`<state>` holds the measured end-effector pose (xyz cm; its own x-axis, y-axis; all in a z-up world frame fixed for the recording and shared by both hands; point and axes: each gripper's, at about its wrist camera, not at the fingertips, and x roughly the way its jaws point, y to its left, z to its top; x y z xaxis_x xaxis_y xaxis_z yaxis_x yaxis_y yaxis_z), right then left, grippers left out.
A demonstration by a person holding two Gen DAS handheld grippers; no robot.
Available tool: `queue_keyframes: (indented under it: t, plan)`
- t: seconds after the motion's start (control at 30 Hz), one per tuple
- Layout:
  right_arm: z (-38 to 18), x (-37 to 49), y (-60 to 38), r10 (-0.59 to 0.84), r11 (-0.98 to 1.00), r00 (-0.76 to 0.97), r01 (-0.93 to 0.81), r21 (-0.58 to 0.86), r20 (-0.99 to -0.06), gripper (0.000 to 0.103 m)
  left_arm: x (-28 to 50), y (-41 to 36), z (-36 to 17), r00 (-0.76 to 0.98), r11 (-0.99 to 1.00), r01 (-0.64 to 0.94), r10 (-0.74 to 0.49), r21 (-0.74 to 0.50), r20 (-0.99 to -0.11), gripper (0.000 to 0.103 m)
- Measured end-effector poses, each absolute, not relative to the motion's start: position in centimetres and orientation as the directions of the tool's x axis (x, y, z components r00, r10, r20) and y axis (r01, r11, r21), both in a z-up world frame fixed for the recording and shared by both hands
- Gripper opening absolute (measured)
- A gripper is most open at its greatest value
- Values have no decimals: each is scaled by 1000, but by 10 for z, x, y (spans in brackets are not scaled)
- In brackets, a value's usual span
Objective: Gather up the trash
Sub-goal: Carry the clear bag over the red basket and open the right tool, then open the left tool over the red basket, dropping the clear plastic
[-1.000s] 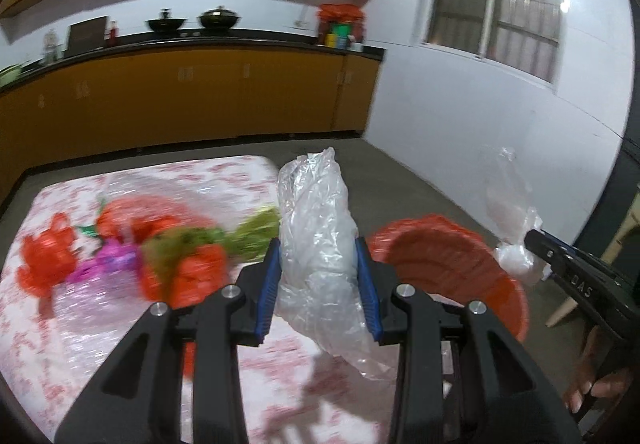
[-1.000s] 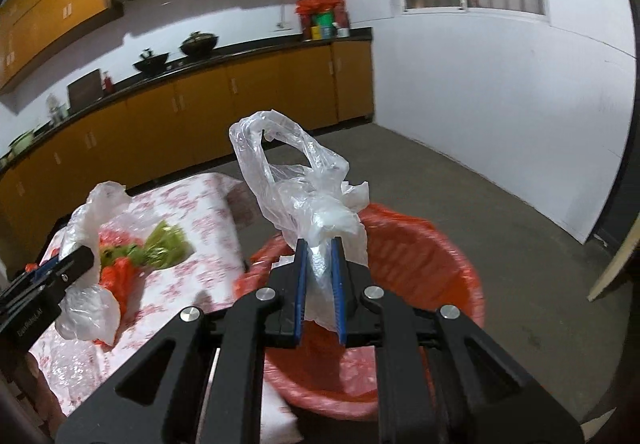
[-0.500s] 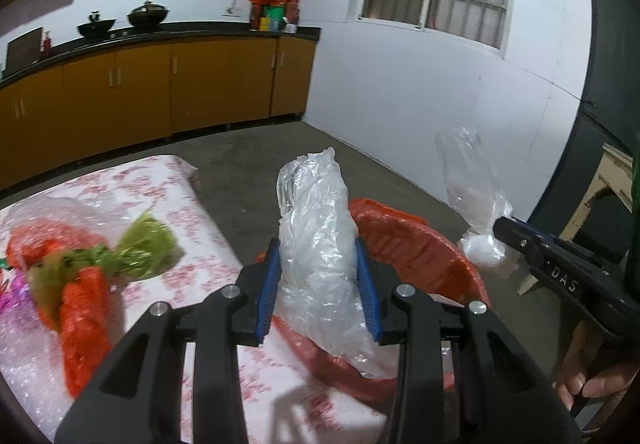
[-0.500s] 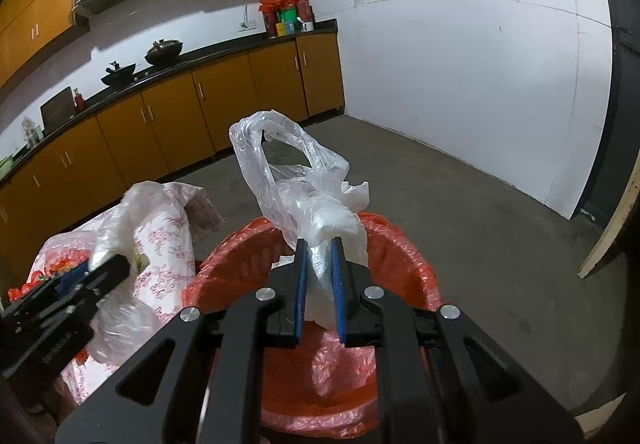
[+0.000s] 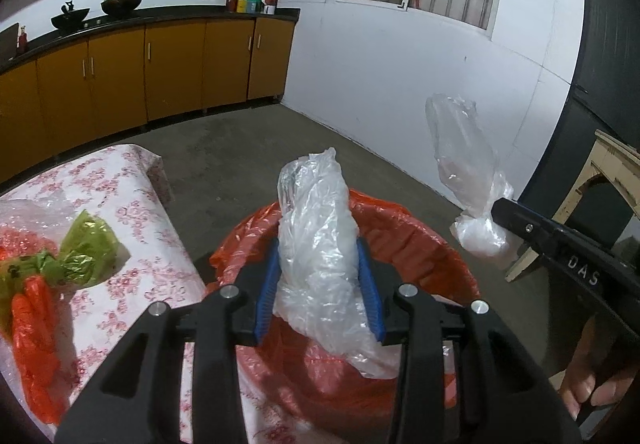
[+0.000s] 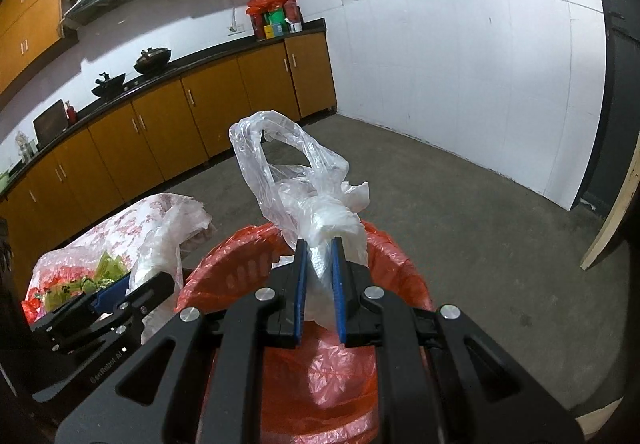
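Above one red bin (image 5: 420, 244): two grippers, each pinching one clear bag.

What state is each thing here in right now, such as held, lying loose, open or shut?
Left gripper: shut on crumpled clear plastic bag.
Right gripper: shut on knotted clear plastic bag.
Red-lined trash bin: open, below both bags.
Green and orange wrappers: loose on floral-clothed table.
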<state>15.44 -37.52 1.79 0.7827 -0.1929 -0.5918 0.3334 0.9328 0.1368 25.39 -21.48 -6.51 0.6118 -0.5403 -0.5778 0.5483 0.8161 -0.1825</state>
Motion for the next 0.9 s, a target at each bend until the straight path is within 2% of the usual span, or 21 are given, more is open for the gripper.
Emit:
queue_keyframes:
  t: [0.13,0.37,0.5,0.57,0.73,0.9]
  plan:
    - [16,159,-380,-180,930,779,333,153,-601,15,257,-218,-70,605,816,549,-536,-179,-589,47]
    - [13,156,-385,-182,925,773,345,162,-608,36,261,-214,-76,602,826,532,-521,-183,-605,54]
    - [17,153,-384,-202,927,776,348,140,-597,42,259,-207,-76,622,844,510,-495,-166,-606,57]
    - [19,151,-381,-220,928,781,352,120,-584,52,258,-200,-74,641,856,492,-480,-160,-599,61]
    - [25,147,-368,-261,936,798,347,61,-544,67,248,-176,-64,701,894,428,-420,-131,-576,70]
    - [29,148,-350,-264,946,813,323,26,-519,73,240,-141,-50,749,927,350,-362,-133,-555,73]
